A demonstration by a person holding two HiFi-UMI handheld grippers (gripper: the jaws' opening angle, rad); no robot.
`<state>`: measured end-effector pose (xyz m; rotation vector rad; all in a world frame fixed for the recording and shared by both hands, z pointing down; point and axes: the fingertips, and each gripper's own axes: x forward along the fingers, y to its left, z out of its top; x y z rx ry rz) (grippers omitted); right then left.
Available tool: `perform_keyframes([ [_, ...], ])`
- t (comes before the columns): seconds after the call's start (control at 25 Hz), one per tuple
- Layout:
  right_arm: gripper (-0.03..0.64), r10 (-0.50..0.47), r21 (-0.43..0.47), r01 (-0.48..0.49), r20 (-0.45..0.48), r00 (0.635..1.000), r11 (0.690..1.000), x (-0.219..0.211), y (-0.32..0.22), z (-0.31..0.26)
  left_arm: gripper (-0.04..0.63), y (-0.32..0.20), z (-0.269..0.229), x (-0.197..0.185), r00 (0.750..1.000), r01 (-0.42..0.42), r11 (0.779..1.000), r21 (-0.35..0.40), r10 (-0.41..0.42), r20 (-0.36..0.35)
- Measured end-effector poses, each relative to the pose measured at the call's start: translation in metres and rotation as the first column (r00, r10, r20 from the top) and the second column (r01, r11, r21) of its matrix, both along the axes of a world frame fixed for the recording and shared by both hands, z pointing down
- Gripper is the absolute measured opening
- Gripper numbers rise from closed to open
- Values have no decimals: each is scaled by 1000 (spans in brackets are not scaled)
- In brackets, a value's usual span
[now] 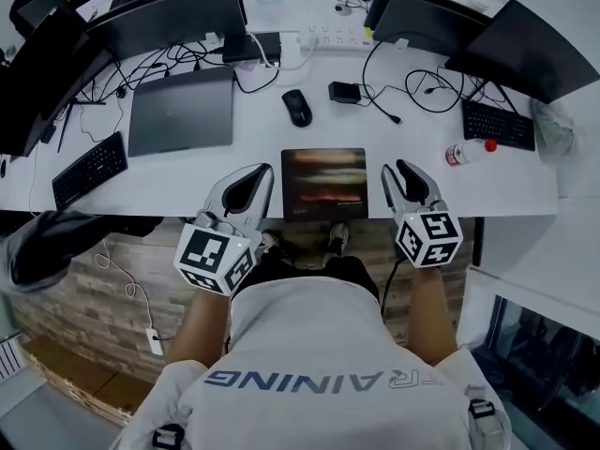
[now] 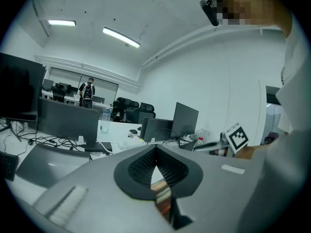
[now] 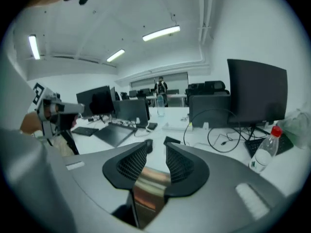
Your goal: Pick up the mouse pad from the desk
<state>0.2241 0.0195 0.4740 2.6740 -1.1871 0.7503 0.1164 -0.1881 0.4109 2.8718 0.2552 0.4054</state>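
The mouse pad (image 1: 324,182), dark with a brown and reddish print, lies flat at the white desk's (image 1: 234,181) near edge, in front of the person. My left gripper (image 1: 265,172) hovers just off the pad's left edge and my right gripper (image 1: 394,169) just off its right edge, neither touching it. In the left gripper view the left gripper (image 2: 155,148) has its ribbed pads meeting at the tips, with the mouse pad (image 2: 163,198) showing below. In the right gripper view the right gripper (image 3: 156,147) has a clear gap between its pads and holds nothing, with the mouse pad (image 3: 148,188) beneath.
A black mouse (image 1: 297,107) and a small black box (image 1: 344,92) lie behind the pad. A closed laptop (image 1: 181,111) and a keyboard (image 1: 89,170) sit to the left, a second keyboard (image 1: 498,124) and a red-capped bottle (image 1: 469,152) to the right. Monitors and cables line the back.
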Motion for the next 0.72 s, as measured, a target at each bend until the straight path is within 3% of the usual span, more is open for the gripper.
perform_keyframes([
  [0.28,232,-63,-258,126,239,969,958,-26,13,123,0,17,3,6,999,19,1000,21,-19,34],
  [0.56,252,-145,-370,290,373,916,882,-63,16,206,0,25,12,6,996,47,999,10,-48,71],
  [0.72,275,-150,-430,326,393,907,842,-71,18,233,0,22,18,0,994,59,998,12,-60,88],
])
